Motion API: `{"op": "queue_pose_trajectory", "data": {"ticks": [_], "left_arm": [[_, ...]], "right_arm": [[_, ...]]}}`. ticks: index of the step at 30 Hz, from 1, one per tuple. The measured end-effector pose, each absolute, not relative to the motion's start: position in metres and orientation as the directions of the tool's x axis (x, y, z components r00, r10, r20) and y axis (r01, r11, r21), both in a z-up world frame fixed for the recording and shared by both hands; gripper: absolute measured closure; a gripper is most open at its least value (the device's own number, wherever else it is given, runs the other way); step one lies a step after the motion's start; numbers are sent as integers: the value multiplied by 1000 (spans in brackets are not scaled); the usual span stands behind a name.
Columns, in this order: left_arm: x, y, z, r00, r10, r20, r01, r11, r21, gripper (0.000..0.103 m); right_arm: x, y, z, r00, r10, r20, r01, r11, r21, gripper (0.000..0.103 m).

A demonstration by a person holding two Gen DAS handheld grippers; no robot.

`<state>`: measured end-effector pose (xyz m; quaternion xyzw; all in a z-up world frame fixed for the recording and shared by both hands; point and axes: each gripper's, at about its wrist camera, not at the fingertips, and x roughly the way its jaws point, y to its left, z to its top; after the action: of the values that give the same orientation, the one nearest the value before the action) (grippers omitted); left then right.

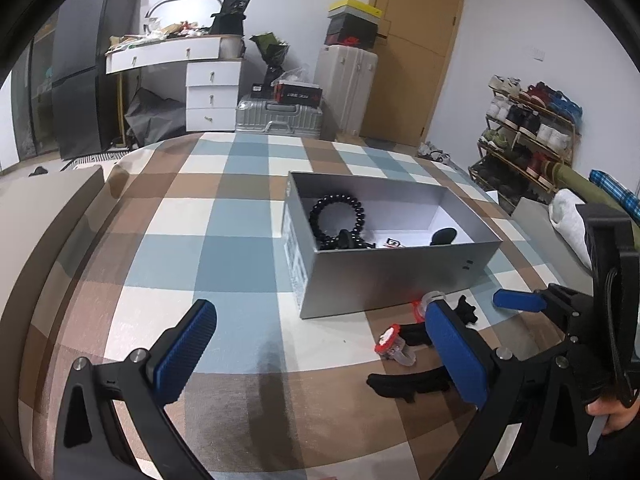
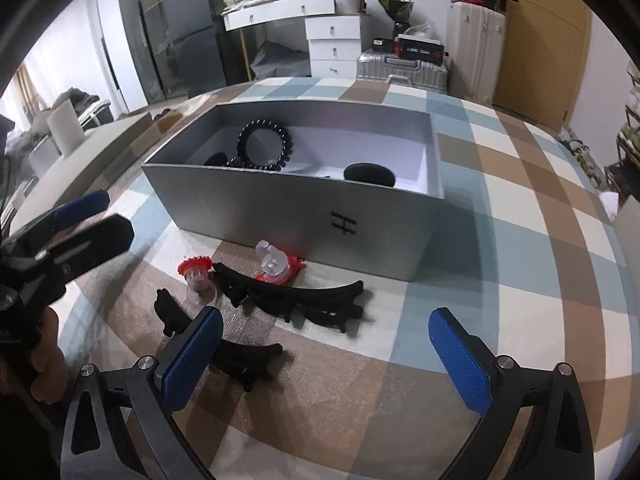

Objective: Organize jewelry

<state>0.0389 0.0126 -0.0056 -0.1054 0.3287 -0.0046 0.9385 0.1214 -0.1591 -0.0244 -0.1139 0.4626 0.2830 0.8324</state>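
Your box's [image 1: 384, 276] near wall hides the lower part of the black coil [image 1: 338, 210] and most of the dark pad [image 1: 444, 236] inside it. A small printed tag [image 1: 394, 243] on the box floor is too small to read. In the left view, your finger [image 1: 456, 354] covers part of the clips [image 1: 404, 386]. In the right view, a finger [image 2: 192, 356] overlaps the nearest clip [image 2: 248, 360], and the clear ring [image 2: 200, 280] is blurred.
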Motion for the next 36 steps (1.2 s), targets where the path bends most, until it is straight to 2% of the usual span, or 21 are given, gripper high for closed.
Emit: {"op": "queue_pose_trajectory", "data": {"ticks": [14,22,24,25,27,36], "left_arm": [[42,13,-9,765,-97,-637,-54,976,-212,1],[44,15,-10,756,-96,-647,-61,975,-216,1],[43,14,-10,757,-96,-647,-60,975,-215,1],[42,14,-10,757,-97,-646,-58,975,-214,1],[43,13,-10,756,-97,-647,-57,975,-213,1],[43,13,-10,753,-104,-649,-51,975,-216,1]], "right_arm": [[129,-155,-29,432,312,-846,-571,821,12,3],[127,-149,-30,409,333,-850,-609,793,18,29],[124,-148,-28,400,351,-846,-625,780,28,49],[123,-147,-27,394,358,-846,-631,775,34,50],[121,-147,-26,378,374,-847,-647,761,47,64],[106,-168,-17,414,410,-813,-636,769,64,64]]}}
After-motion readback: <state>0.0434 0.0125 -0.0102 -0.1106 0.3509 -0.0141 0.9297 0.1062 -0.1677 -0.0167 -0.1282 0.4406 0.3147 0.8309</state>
